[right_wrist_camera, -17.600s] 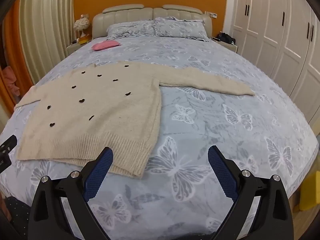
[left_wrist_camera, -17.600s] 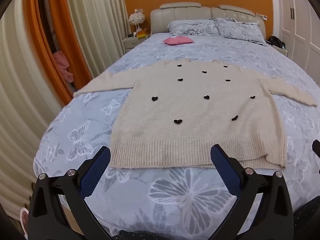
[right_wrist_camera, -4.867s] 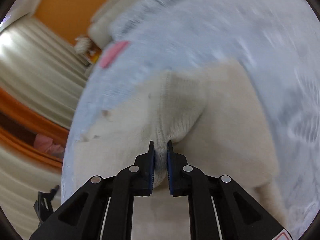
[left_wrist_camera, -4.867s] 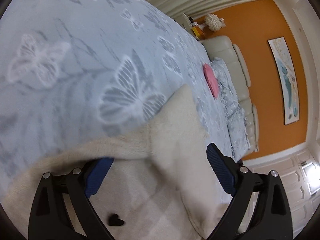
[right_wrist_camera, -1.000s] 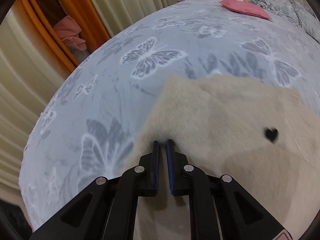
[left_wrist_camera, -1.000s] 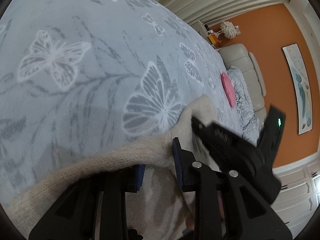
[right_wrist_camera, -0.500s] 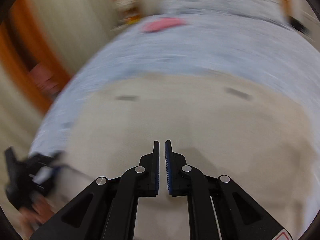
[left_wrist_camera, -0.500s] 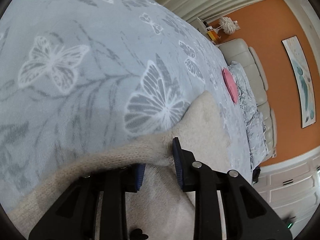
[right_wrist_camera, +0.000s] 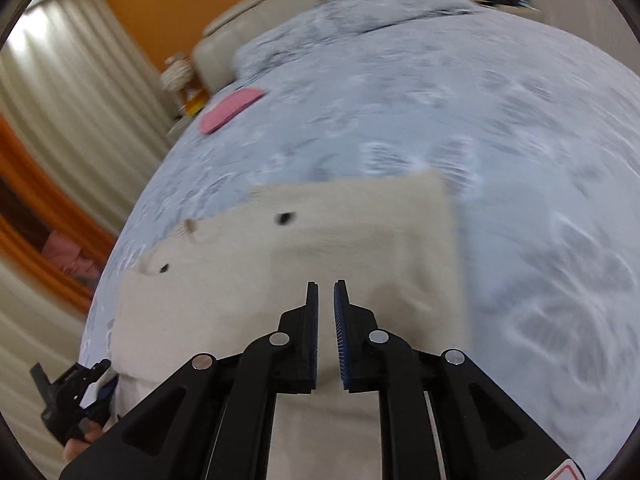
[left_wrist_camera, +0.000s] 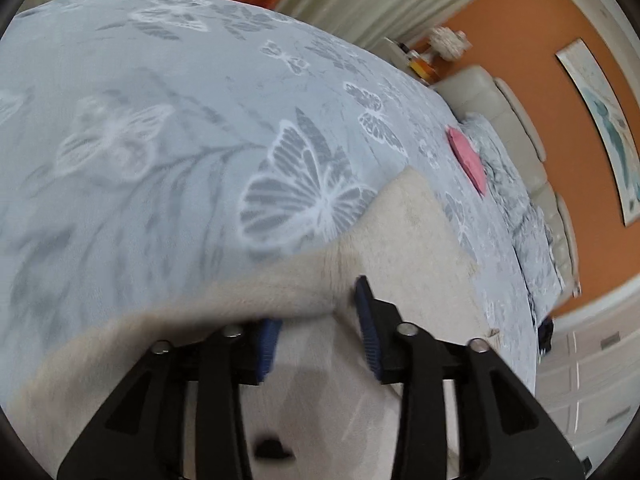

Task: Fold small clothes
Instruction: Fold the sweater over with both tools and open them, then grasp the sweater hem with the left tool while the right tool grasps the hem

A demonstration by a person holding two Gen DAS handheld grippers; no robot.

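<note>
A beige knit sweater (right_wrist_camera: 340, 240) with small black hearts lies on the bed, its sleeves folded in over the body. In the left wrist view my left gripper (left_wrist_camera: 316, 328) sits at the sweater's (left_wrist_camera: 400, 240) left edge, jaws partly apart, with a fold of knit draped over the left finger. In the right wrist view my right gripper (right_wrist_camera: 326, 320) hovers over the sweater's middle, jaws almost together with a narrow gap and nothing between them. The left gripper (right_wrist_camera: 76, 396) also shows at the lower left there.
The bed has a grey butterfly-print cover (left_wrist_camera: 160, 140). A pink item (right_wrist_camera: 230, 110) lies near the pillows (right_wrist_camera: 360, 12) and headboard. Curtains (right_wrist_camera: 60, 100) hang on the left. A nightstand with a lamp (left_wrist_camera: 444, 40) stands by the bed head.
My left gripper's jaws have spread apart, loosening on the sweater edge. My right gripper, empty, has swung from the left side to above the sweater's middle.
</note>
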